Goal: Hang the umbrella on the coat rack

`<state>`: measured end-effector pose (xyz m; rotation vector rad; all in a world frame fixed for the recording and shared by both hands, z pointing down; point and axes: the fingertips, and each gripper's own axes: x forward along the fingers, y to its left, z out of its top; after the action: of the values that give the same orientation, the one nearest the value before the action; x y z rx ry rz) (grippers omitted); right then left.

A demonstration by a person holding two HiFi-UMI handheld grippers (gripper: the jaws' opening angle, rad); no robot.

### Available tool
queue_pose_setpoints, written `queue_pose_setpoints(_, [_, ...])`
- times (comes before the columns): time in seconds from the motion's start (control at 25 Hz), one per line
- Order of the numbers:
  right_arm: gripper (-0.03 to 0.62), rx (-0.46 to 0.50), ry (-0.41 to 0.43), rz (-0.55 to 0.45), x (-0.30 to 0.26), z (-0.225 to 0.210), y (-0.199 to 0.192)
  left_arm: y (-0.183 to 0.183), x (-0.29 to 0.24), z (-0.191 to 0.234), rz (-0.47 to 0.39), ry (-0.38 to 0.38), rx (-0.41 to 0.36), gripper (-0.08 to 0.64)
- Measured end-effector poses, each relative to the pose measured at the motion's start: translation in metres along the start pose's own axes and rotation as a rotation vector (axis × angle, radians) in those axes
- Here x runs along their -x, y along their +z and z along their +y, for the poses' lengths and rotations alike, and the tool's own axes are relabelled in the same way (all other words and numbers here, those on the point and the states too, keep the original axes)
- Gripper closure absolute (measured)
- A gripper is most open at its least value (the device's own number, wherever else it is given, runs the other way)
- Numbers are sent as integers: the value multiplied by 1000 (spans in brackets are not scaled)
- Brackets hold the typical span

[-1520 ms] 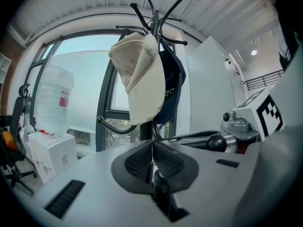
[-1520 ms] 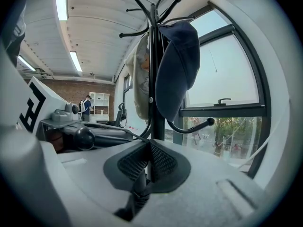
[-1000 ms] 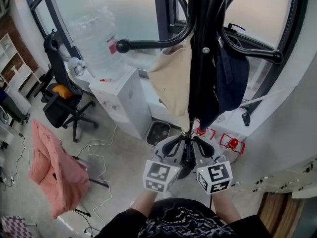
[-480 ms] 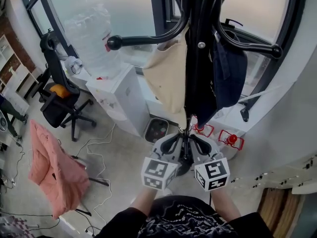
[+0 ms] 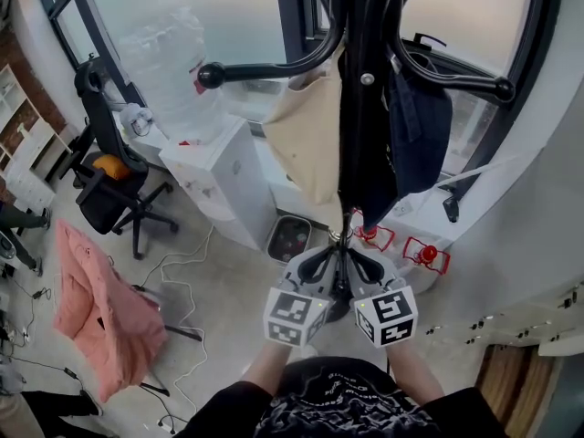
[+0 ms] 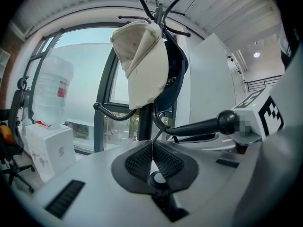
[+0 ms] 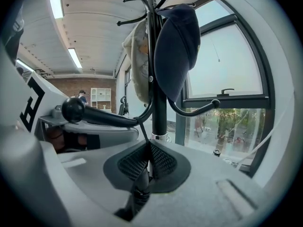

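Head view: left claw (image 5: 319, 263) and right claw (image 5: 363, 265) side by side at the coat rack (image 5: 351, 108) pole. The black umbrella (image 5: 343, 295) sits between them, mostly hidden. Risk: released before the strap seats, it likely drops to the floor.
Left gripper view: claw pinched on the thin strap (image 6: 152, 141), which leads toward a ball-tipped hook (image 6: 203, 125).
Right gripper view: claw clamped on the same strap, dark handle below.

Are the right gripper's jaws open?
No, the right gripper has its jaws pressed together on a thin black strap.
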<state>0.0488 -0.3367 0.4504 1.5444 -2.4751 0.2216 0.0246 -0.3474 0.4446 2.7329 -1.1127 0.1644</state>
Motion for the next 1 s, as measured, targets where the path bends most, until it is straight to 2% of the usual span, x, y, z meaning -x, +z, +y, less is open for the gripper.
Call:
queue_pose_setpoints(0.4, [588, -3, 3, 17, -2, 5, -9, -9, -1, -4, 18, -16, -1, 548])
queue_pose_setpoints(0.76, [586, -61, 28, 42, -4, 6, -17, -15, -1, -4, 48, -12, -14, 548])
queue_pose_setpoints(1.0, [584, -137, 61, 14, -3, 7, -18, -14, 2, -7, 17, -53, 64, 546])
